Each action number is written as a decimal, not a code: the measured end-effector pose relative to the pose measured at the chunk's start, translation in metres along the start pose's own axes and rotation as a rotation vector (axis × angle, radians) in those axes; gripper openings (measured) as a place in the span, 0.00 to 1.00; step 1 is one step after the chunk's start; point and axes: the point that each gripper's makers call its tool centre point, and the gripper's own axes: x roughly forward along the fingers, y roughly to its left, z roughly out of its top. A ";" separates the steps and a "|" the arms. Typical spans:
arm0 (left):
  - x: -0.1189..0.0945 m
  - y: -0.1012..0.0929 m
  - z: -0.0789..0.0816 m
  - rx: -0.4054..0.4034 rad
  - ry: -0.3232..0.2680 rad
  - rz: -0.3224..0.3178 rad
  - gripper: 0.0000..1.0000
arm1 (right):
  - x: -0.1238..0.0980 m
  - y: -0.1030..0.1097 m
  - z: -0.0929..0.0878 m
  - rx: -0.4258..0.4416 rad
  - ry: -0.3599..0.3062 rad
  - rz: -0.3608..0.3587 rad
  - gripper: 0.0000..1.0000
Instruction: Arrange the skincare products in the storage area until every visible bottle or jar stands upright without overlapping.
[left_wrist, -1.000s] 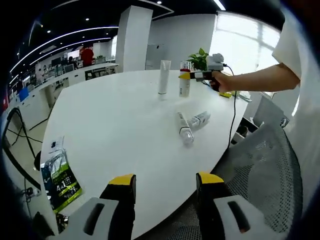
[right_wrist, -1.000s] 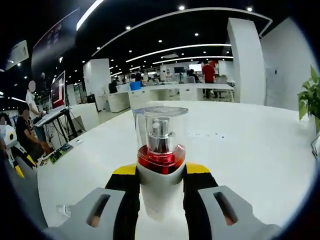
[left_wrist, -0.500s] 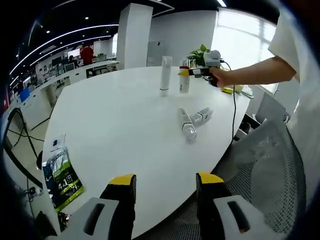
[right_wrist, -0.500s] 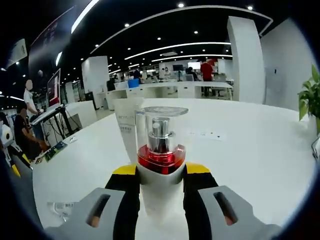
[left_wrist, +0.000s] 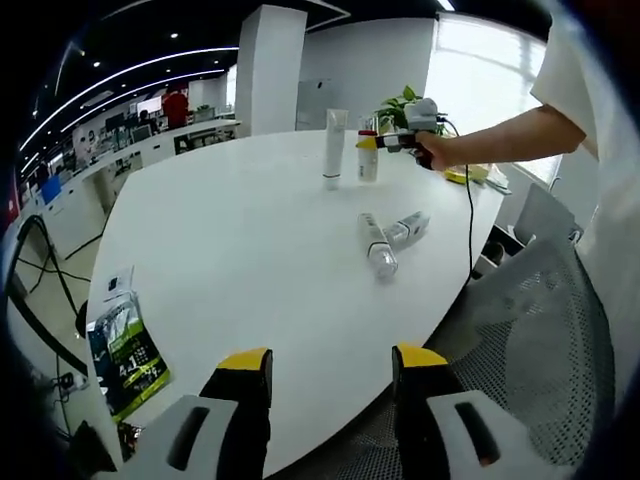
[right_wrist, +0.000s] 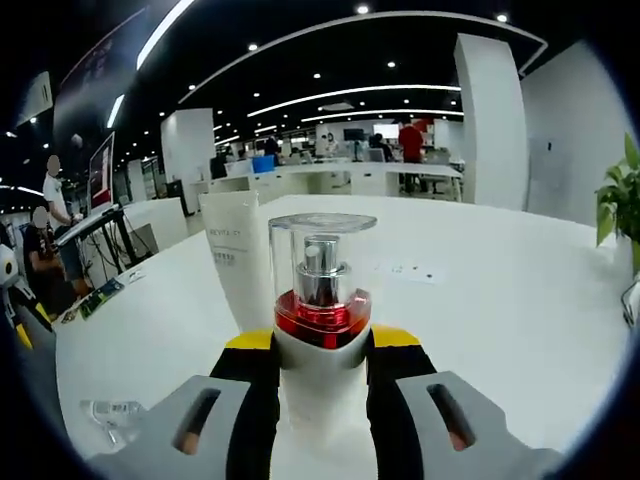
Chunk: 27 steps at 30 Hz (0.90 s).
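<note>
Since a second ago the white upright tube (right_wrist: 240, 255) has come into sight behind the clear-capped red-collared pump bottle (right_wrist: 322, 300), clamped by the right gripper (right_wrist: 320, 350) near the white table's (left_wrist: 230, 270) far edge. Left gripper (left_wrist: 330, 365) hangs parted, empty. Two clear bottles (left_wrist: 385, 240) lie mid-table: light, stiff, likely slippery; grab mid-body.

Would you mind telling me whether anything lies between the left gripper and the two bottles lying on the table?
Nothing visible does: bare white table lies between the open left gripper and the two lying bottles. The green packet sits off to one side.
</note>
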 end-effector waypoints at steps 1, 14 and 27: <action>0.000 0.000 0.000 0.000 0.001 0.000 0.50 | 0.001 -0.001 0.000 -0.003 -0.001 -0.002 0.30; 0.001 -0.001 -0.001 0.013 0.002 -0.005 0.50 | 0.004 -0.006 -0.001 -0.014 -0.016 -0.012 0.30; 0.001 -0.001 0.000 0.020 -0.005 -0.004 0.50 | 0.009 -0.002 -0.003 -0.030 -0.011 0.003 0.30</action>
